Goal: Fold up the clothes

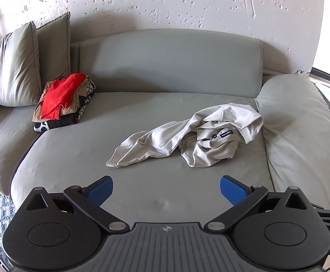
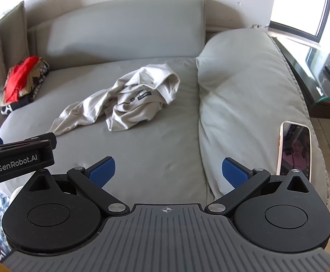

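Grey shirt (image 1: 187, 136) crumpled mid-seat on sofa (image 1: 142, 104), nearer right armrest. Stack (image 1: 62, 102), red piece on top, at seat's back left corner by cushions (image 1: 13, 65). Phone (image 2: 295, 149) on right armrest. Left gripper (image 1: 166, 190), right gripper (image 2: 168, 171): fingers apart, empty, over seat's front edge.

One crumpled grey garment (image 1: 187, 136) lies loose on the sofa (image 1: 142, 104). One pile of folded clothes (image 1: 64, 102) sits at the far left: a red piece on top, a tan one under it, a black-and-white patterned one at the bottom, so three that I can make out. Two cushions (image 1: 13, 68) stand behind it. One phone (image 2: 295, 149) rests on the right armrest. Two grippers, each with two blue pads
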A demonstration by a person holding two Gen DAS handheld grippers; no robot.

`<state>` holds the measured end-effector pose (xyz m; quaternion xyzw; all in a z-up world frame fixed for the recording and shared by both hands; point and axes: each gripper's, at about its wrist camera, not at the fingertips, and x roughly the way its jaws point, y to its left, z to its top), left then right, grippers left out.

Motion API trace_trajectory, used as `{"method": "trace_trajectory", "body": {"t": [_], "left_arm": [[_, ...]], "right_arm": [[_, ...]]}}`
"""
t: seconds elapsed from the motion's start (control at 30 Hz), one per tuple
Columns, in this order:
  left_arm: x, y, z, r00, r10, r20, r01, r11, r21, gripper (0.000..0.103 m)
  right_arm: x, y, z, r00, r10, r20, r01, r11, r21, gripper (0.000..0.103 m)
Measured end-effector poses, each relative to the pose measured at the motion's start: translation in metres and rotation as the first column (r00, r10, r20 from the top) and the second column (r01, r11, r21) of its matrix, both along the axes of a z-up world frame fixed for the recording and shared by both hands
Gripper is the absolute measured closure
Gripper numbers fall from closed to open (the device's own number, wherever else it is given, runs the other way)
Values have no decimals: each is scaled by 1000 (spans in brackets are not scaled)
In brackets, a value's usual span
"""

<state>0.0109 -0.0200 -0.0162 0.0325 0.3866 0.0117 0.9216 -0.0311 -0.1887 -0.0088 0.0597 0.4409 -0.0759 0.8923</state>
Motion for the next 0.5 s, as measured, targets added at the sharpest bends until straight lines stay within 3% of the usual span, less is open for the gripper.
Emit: {"method": "trace_trajectory", "body": {"t": [0.27, 0.5], "left_arm": [[4, 1, -5, 1000, 3, -23, -3, 1000, -7, 1], [15, 11, -21, 997, 28, -71, -32, 997, -66, 1]], "right_arm": [[6, 0, -6, 1000, 2, -19, -2, 1000, 1, 0], [18, -11, -21, 1000, -24, -7, 25, 999, 38, 0]]}}
